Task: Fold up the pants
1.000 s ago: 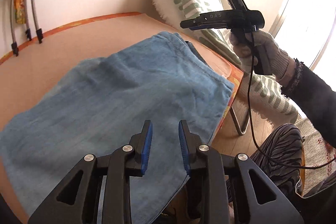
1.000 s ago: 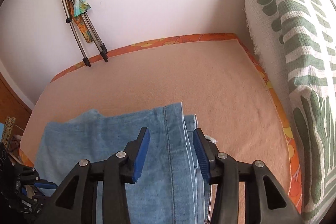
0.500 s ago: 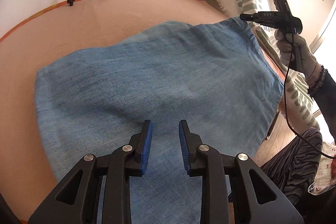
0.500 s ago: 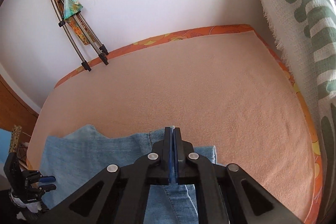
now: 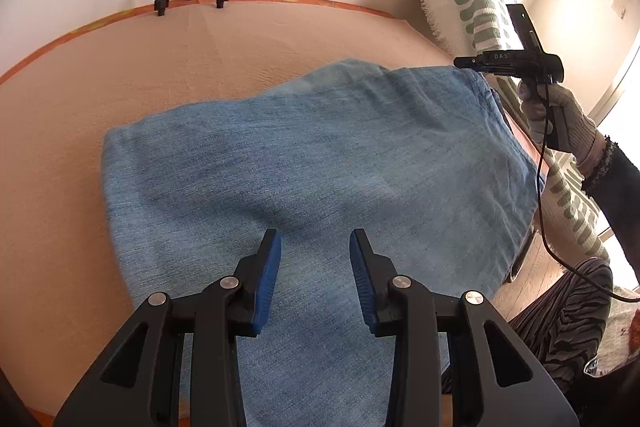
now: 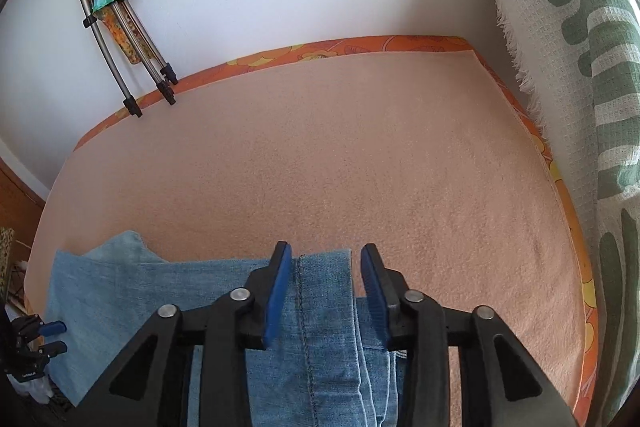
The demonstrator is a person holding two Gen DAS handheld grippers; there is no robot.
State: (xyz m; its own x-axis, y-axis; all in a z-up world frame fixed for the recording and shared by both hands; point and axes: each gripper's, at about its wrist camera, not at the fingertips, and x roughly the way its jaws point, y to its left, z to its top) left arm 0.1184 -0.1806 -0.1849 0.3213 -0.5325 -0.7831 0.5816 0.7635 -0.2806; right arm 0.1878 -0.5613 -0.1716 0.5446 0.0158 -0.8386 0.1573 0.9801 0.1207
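Peach-coloured table top against a white wall, and the blue denim pants lie on its near half, already doubled into a broad panel with stacked hemmed edges at the right end. Left of the pants' middle, the left gripper hovers with jaws just opened, nothing between them. Over the right end, the right gripper has just released, jaws straddling the hem without pinching, so another fold likely remains.

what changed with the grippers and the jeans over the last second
The right gripper clamped shut on the jeans' hem edge half a second ago; its jaws have just been opening, pads now clear of the denim. The left gripper has also been opening, over the jeans. The jeans stay folded on the peach cover.
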